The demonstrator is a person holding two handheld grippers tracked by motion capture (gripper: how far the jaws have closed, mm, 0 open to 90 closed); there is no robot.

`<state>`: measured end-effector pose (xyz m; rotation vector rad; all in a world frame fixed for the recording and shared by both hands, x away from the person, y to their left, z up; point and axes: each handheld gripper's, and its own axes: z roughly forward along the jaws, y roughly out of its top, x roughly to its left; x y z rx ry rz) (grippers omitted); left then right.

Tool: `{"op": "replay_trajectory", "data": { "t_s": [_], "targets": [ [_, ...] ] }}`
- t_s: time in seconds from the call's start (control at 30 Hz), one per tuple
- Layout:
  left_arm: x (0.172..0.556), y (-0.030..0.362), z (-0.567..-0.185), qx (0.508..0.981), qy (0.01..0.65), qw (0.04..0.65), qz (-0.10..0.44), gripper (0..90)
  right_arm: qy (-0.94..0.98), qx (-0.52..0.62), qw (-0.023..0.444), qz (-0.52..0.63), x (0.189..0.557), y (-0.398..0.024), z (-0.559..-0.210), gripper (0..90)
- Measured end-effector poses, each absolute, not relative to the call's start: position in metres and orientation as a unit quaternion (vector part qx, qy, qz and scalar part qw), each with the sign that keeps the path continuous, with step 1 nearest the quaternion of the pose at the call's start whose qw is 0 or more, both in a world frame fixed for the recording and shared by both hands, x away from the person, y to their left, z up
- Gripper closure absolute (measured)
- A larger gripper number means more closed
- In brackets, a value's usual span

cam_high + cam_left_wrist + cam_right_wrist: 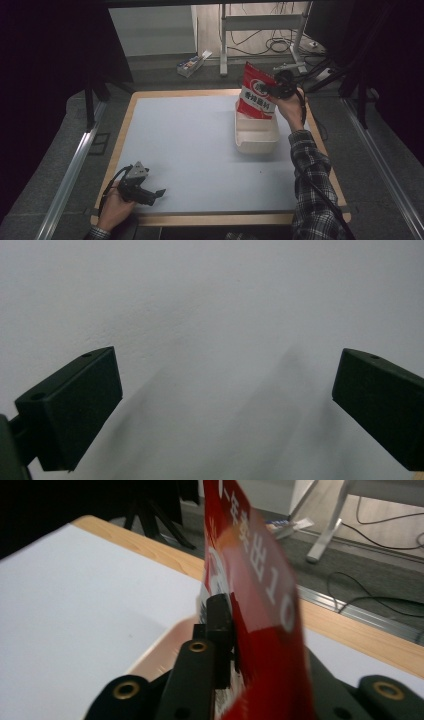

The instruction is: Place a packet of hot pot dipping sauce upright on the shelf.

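A red snack bag with white print stands upright in a white rectangular bin at the table's right. My right gripper is shut on the bag's upper right part. In the right gripper view the red bag is pinched between the black jaws, with the bin's rim below. My left gripper rests near the table's front left corner, open and empty. The left gripper view has its two black fingers wide apart over the bare white mat.
The white mat covers a wooden table. Beyond the far edge are a small box on the floor, a white desk frame and cables. Metal rails run along both sides.
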<state>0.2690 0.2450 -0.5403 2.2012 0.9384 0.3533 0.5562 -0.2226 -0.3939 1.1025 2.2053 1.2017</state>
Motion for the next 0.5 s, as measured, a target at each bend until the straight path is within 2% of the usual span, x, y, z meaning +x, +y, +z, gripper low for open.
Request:
{"op": "replay_trajectory", "data": {
  "t_s": [0.17,0.2,0.23,0.27,0.3,0.33,0.37,0.4,0.43,0.5],
  "targets": [
    [0.2686,0.2463,-0.5382,0.841,0.367,0.378,0.125,0.0,0.79,0.398,0.202,0.421,0.5541,-0.2242,-0.3961,74.3],
    [0.2685,0.2471,-0.5377,0.838,0.368,0.384,0.123,0.0,0.789,0.397,0.205,0.422,0.5527,-0.2232,-0.396,64.1],
    [0.2683,0.2477,-0.5376,0.834,0.371,0.39,0.123,0.0,0.789,0.397,0.205,0.422,0.5527,-0.2232,-0.396,64.1],
    [0.2683,0.2485,-0.5375,0.832,0.371,0.394,0.122,0.0,0.789,0.396,0.203,0.424,0.5522,-0.2222,-0.3959,58.9],
    [0.2683,0.2491,-0.5376,0.83,0.37,0.399,0.121,0.0,0.79,0.395,0.204,0.423,0.5512,-0.2196,-0.3957,49.6],
    [0.2683,0.2491,-0.5376,0.83,0.37,0.399,0.121,0.0,0.79,0.395,0.204,0.423,0.5512,-0.2196,-0.3957,49.6],
    [0.2684,0.2492,-0.538,0.83,0.368,0.402,0.118,0.0,0.79,0.395,0.204,0.423,0.5509,-0.2186,-0.3956,44.8],
    [0.2684,0.2487,-0.5385,0.832,0.364,0.402,0.115,0.0,0.792,0.396,0.2,0.419,0.5515,-0.2171,-0.396,36.1],
    [0.2684,0.2487,-0.5385,0.832,0.364,0.402,0.115,0.0,0.792,0.396,0.2,0.419,0.5515,-0.2171,-0.396,36.1],
    [0.2684,0.2484,-0.5387,0.834,0.36,0.403,0.112,0.0,0.795,0.396,0.2,0.414,0.5513,-0.2165,-0.3964,29.2]
  ]
}}
